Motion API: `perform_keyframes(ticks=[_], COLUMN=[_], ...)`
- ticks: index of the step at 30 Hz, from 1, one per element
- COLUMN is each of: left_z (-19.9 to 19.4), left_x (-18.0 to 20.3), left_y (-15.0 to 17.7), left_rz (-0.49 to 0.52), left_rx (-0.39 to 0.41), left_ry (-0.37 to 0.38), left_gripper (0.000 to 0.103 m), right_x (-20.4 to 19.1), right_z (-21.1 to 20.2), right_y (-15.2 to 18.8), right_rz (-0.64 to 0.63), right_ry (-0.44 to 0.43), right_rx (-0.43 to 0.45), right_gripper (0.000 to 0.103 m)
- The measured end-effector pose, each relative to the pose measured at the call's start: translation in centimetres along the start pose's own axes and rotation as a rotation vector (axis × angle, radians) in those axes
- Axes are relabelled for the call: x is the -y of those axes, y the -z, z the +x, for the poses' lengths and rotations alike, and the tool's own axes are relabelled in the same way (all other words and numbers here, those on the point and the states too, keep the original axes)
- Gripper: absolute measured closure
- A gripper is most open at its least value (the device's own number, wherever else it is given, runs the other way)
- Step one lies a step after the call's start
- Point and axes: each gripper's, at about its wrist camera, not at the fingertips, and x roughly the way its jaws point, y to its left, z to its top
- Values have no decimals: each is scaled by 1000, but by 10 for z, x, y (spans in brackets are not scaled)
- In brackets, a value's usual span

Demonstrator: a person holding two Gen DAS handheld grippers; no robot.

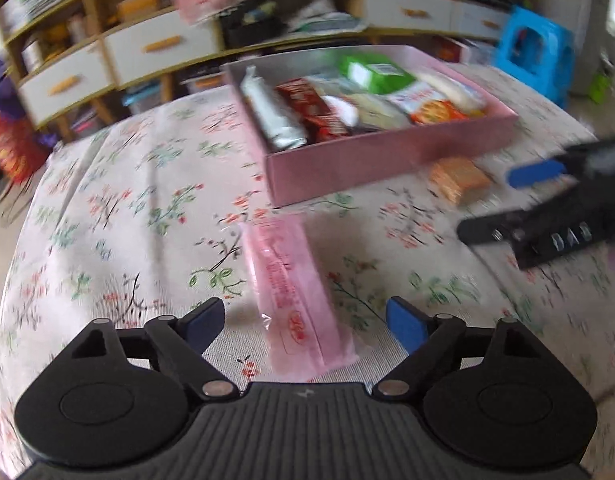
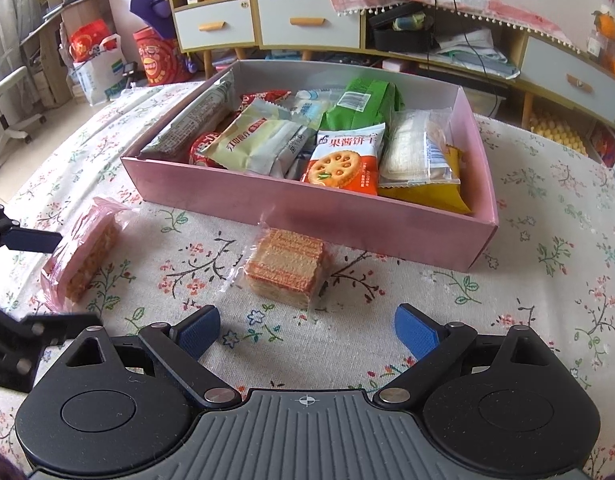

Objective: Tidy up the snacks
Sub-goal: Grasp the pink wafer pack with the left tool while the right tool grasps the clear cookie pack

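Observation:
A pink box (image 1: 387,160) (image 2: 291,208) full of snack packets stands on the floral tablecloth. A pink-wrapped snack (image 1: 295,292) (image 2: 81,252) lies on the cloth between the open jaws of my left gripper (image 1: 305,326), not gripped. A clear-wrapped wafer block (image 2: 285,266) (image 1: 457,180) lies in front of the box, just ahead of my open, empty right gripper (image 2: 307,334). The right gripper also shows at the right edge of the left wrist view (image 1: 547,208). The left gripper's fingers (image 2: 31,240) show at the left edge of the right wrist view.
A long wooden cabinet (image 2: 307,28) with white drawers and shelves stands behind the table. Red bags (image 2: 159,60) and a chair (image 2: 7,104) stand on the floor at the left. A blue stool (image 1: 535,52) stands at the right. The cloth (image 2: 547,280) spreads right of the box.

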Motion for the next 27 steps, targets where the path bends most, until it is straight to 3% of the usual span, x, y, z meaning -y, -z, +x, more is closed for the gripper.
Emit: perform_keyframes(ticks=[4, 14, 23, 27], left_z=[3, 1, 0, -1], left_x=[2, 10, 10, 9], left_y=[-2, 0, -1, -2], left_rz=[-71, -112, -143, -160], left_rx=[33, 75, 77, 74], left_ry=[-33, -76, -88, -92], left_gripper=[25, 38, 61, 68], right_x=[-2, -6, -6, -6], right_z=[2, 11, 12, 11], right_y=[1, -7, -10, -11], right_rz=[12, 46, 62, 61], right_ry=[7, 28, 41, 38], right_rx=[40, 72, 73, 74], right_gripper=[7, 7, 10, 17])
